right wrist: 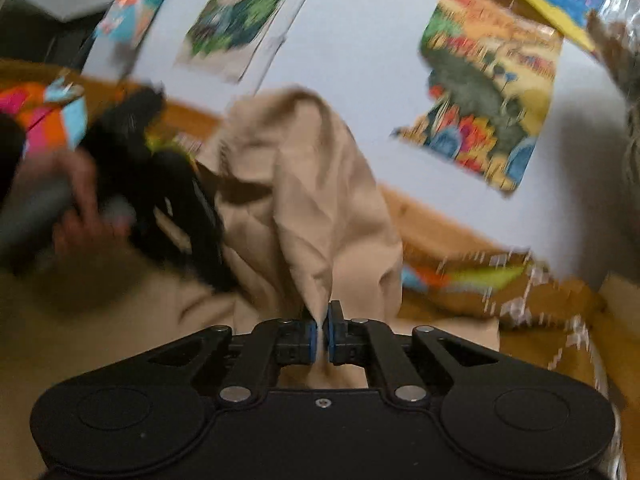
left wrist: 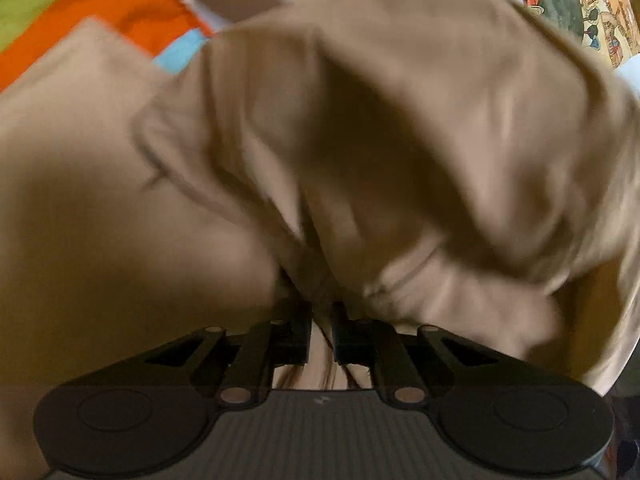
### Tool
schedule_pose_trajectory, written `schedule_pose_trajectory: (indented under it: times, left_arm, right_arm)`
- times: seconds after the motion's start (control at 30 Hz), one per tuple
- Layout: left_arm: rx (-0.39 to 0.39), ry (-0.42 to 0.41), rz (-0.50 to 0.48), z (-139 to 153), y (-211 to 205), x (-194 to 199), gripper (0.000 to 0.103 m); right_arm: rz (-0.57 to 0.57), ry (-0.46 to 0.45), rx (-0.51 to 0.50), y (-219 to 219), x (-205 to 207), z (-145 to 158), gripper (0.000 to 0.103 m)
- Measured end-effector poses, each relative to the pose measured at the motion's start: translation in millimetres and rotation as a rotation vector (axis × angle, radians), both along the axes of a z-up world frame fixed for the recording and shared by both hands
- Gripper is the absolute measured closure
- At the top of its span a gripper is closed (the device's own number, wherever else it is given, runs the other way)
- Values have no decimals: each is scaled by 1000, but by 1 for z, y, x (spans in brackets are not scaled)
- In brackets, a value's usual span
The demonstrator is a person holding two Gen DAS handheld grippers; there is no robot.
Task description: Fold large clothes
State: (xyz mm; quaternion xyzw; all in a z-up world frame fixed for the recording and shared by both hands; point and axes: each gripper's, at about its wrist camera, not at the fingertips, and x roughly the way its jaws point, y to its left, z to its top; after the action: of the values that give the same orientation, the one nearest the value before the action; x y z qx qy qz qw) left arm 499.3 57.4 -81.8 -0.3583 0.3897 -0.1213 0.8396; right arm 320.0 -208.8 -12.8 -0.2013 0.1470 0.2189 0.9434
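A: Item: tan garment (right wrist: 312,184), large, soft, limp; bunched and lifted over a colourful bedspread (left wrist: 100,4).

B: Holds?

A: Right gripper (right wrist: 322,330) clenched on a pinched fold. Left gripper (left wrist: 322,332) closed on gathered cloth, seen across in the person's hand (right wrist: 80,208).

B: Handling?

A: Judged light, drapes freely, unlikely to slip from the pads. Best taken at a hem or seam corner, not mid-panel, so the edges hang straight for folding. Both views blurred.
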Motion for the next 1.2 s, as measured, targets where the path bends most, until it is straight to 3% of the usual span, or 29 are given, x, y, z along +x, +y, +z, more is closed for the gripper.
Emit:
schedule_pose_trajectory:
  times: [0.1, 0.23, 0.33, 0.53, 0.7, 0.73, 0.77, 0.83, 0.9, 0.93, 1.07, 1.2]
  left_arm:
    - [5, 25, 2, -5, 18, -46, 69]
    - [90, -1, -1, 3, 55, -105, 60]
    - [61, -29, 46, 16, 91, -125, 47]
    - [53, -33, 152, 33, 127, -114, 45]
    - [-18, -35, 170, 39, 119, -77, 45]
    - [-18, -25, 167, 37, 116, -72, 45]
    - [-6, -9, 172, 37, 112, -64, 45]
    - [18, 1, 165, 36, 103, -50, 50]
    - [64, 4, 142, 36, 92, -41, 94]
    - [99, -1, 145, 36, 86, -40, 101]
    - [250, -70, 182, 35, 67, -58, 103]
    - [288, -29, 211, 19, 65, -56, 103]
  right_arm:
    - [-29, 111, 45, -18, -17, -8, 79]
    - [-44, 216, 135, -43, -40, -10, 58]
    - [-82, 296, 291, -65, -48, -4, 45]
    - [-247, 510, 559, -98, -2, -4, 47]
    - [-297, 697, 632, -93, 36, -26, 53]
    - [-309, 717, 638, -91, 40, -30, 62]
    - [-321, 719, 631, -88, 43, -34, 78]
    - [-313, 673, 574, -79, 46, -34, 96]
    - [-299, 550, 439, -63, 47, -25, 99]
    - [-285, 477, 377, -56, 47, -18, 100]
    - [-242, 254, 253, -44, 52, 2, 100]
    - [-267, 331, 253, -50, 59, -20, 97]
